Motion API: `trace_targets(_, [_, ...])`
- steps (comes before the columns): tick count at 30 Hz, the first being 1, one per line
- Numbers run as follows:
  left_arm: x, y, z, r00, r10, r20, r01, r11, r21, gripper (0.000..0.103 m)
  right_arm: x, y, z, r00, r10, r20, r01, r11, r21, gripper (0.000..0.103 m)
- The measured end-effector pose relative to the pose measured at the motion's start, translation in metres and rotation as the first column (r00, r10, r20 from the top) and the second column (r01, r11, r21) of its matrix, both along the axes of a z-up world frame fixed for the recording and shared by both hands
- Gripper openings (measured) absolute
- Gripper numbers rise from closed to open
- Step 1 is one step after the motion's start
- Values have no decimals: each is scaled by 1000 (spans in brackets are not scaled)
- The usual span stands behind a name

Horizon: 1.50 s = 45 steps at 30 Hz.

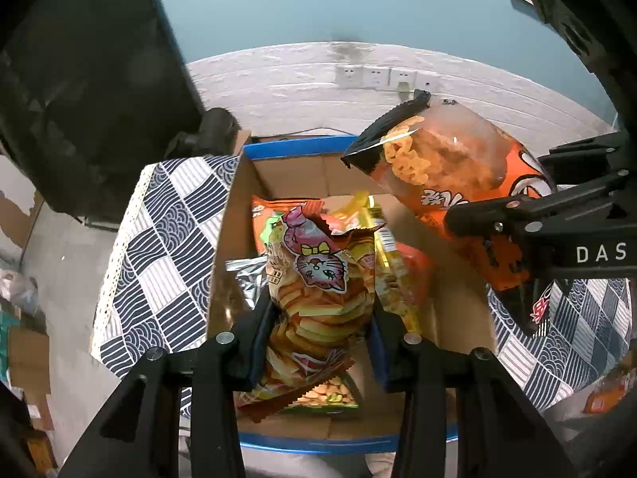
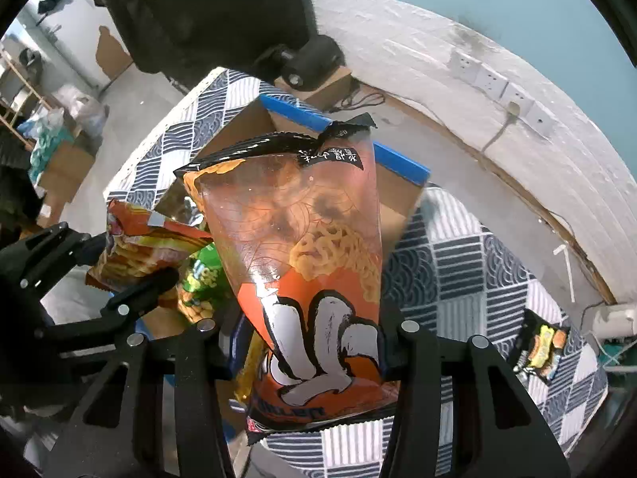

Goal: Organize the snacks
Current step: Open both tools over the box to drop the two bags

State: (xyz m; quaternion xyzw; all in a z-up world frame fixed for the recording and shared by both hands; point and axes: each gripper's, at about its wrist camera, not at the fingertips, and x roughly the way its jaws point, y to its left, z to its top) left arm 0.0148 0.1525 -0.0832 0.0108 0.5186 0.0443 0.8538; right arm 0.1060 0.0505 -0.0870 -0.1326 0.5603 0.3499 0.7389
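Note:
A cardboard box (image 1: 235, 215) with blue-taped rims stands on a table with a navy patterned cloth (image 1: 159, 239); it holds several snack bags. My left gripper (image 1: 320, 330) is shut on a chip bag with a pink cat (image 1: 318, 279), held over the box. My right gripper (image 2: 310, 350) is shut on an orange noodle-snack bag (image 2: 302, 239), held above the box's right side. That bag (image 1: 446, 167) and the right gripper (image 1: 513, 235) show in the left wrist view. The left gripper (image 2: 131, 263) with its chip bag (image 2: 139, 247) shows in the right wrist view, with the box (image 2: 254, 119) behind.
A black-and-yellow snack bag (image 2: 541, 346) lies on the cloth at right. A black chair (image 1: 99, 79) stands left of the table. A white wall with sockets (image 1: 374, 77) is behind. Cardboard boxes and clutter (image 2: 59, 151) sit on the floor at left.

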Motion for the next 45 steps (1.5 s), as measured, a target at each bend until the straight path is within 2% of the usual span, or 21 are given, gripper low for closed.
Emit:
trace_targets(11, [4,24,-12,996,74,-41,-74,997,0,46,1,27,-11,999,25,-41,-24,999,24,51])
trace_targets(13, [4,27,-13,996,80,-42,-80,997,4,50,1,27,-10,999,26,-36,-25,999,21,61])
trace_targets(15, [4,28,-11,996,84,-32,-83,996,14,59,2,28,-7,999,23,-22,-23,999,22,63])
trace_targets(20, [3,27,-5,997,73,-12,-73,997,30,62,4,23,-3,1000,18,-6,-18,1000,18,64])
trace_targets(28, [5,16,1,999,40,-1,-40,999,29,63,10,0,-2,1000,4,10,-4,1000,-15,68])
trace_targets(34, [6,0,16,999,7,34,-8,1000,13,64,18,-29,3,999,-10,30,11,999,-36,68])
trace_targets(39, [10,-26,26,998,-41,55,40,999,6,66,22,-55,8,999,-20,50,23,999,-47,68])
trace_targets(45, [21,-61,26,994,-99,42,98,995,15,66,31,-95,4,997,-51,51,55,996,-71,68])
